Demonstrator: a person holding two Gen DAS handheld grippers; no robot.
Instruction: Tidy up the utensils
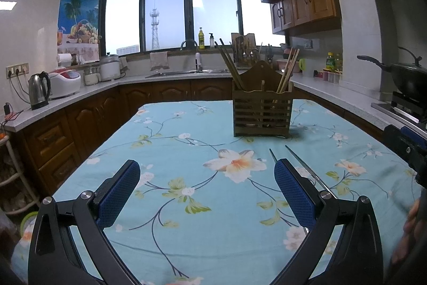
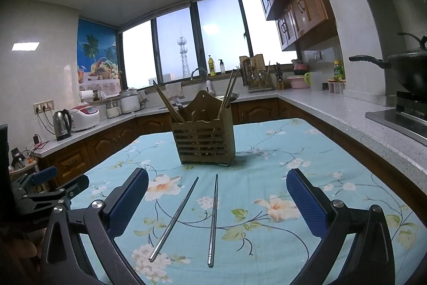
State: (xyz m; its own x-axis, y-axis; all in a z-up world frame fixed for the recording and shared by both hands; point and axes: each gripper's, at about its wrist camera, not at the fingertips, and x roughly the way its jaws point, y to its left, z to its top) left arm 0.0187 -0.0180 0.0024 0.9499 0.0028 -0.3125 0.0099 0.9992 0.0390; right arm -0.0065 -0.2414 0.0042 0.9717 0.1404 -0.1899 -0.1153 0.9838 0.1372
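**A:** Item one: two metal chopsticks, the left chopstick [image 2: 174, 218] and the right chopstick [image 2: 213, 221]. Location?

**B:** Flat on the desk [image 2: 280, 140], on the floral cloth, near side of the wooden holder [image 2: 204, 136]. Apart from each other, tips toward the holder, handle ends spread toward us. Nothing touches them.

**A:** Handling?

**B:** Judged: thin, stiff, light, polished steel, so slippery. They lie flush on soft cloth, little room to get under. I would pinch one across its thicker handle end, or near the middle so it does not swing.

**A:** Item two: the holder.

**B:** Slatted wood, upright at the far middle of the desk. Wooden chopsticks lean out at its left and right; a fork shows at the left in the right wrist view. Looks light enough to tip if nudged hard.

**A:** Item three: right gripper [image 2: 217, 194].

**B:** Jaws wide apart, holding nothing, hovering above the desk with both chopsticks lying between the blue pads [image 2: 307, 202].

**A:** Item four: left gripper [image 1: 206, 188].

**B:** Jaws also wide apart, empty, over bare cloth to the left of the chopsticks. From its camera only one chopstick tip and part of a shaft show beside its right-hand pad.

**A:** Risk?

**B:** Judged: steel sliding out of the pads, or both sticks caught at once.
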